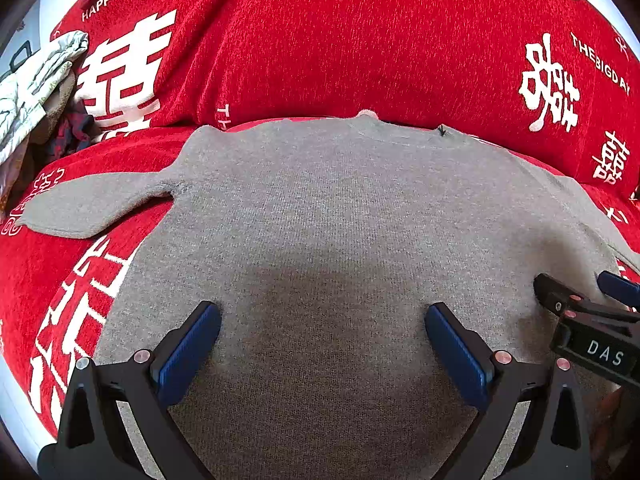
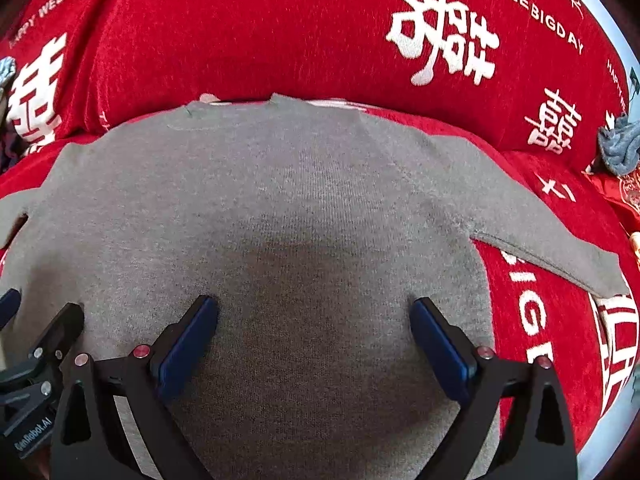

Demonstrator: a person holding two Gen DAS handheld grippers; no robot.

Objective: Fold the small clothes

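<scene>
A small grey knitted sweater (image 1: 320, 208) lies flat on a red sofa seat, neckline towards the backrest, also in the right wrist view (image 2: 280, 200). Its left sleeve (image 1: 100, 204) sticks out to the left, its right sleeve (image 2: 540, 240) to the right. My left gripper (image 1: 322, 332) is open and empty just above the sweater's lower body. My right gripper (image 2: 314, 324) is open and empty over the same area, further right; it also shows in the left wrist view (image 1: 580, 292).
The red sofa cover (image 1: 360, 40) with white lettering rises as a backrest behind the sweater. A pile of other clothes (image 1: 36, 92) lies at the far left. A grey cloth (image 2: 618, 146) lies at the far right.
</scene>
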